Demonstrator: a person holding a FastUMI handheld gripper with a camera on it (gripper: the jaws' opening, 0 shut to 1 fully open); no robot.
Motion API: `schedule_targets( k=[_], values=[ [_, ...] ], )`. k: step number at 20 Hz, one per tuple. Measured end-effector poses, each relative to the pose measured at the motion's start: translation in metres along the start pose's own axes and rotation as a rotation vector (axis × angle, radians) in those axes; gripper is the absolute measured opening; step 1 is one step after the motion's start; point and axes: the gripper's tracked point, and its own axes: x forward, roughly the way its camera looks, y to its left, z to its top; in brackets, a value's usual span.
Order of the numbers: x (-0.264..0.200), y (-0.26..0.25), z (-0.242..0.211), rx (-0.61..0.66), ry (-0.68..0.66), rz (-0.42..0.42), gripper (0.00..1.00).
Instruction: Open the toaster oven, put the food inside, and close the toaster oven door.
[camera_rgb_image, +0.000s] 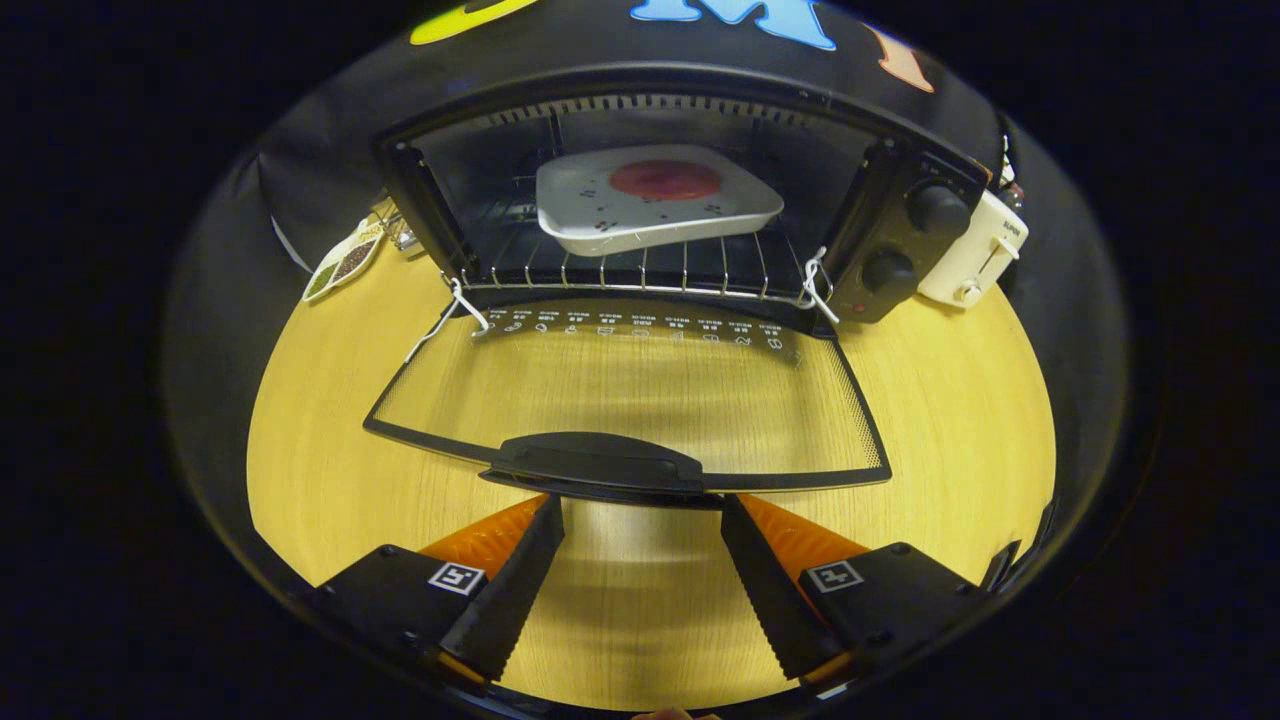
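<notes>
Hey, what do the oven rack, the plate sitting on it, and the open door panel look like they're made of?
Oven rack: bare metal wire, by its thin shiny parallel rods. Plate: probably glazed ceramic, possibly melamine; white, smooth, slightly glossy. Door panel: clear glass, most likely, since the wooden table shows through it, in a dark frame with a matte, plastic-looking handle. The gripper is open, its fingertips just short of that handle.

toaster oven (690, 200) open, plated food (665, 180) inside

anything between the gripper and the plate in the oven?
Yes. In the gripper view, the open gripper sits just behind the door handle; beyond lie the lowered glass door and the rack's front edge, then the plate.
</notes>
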Motion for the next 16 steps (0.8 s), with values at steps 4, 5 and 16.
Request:
schedule_targets(
  k=[4, 5, 16],
  values=[
    [-0.025, 0.000, 0.019, -0.009, -0.074, 0.026, 1.00],
    [-0.031, 0.001, 0.026, -0.010, -0.099, 0.027, 1.00],
    [-0.152, -0.038, 0.149, -0.053, -0.614, -0.020, 0.99]
  ],
)
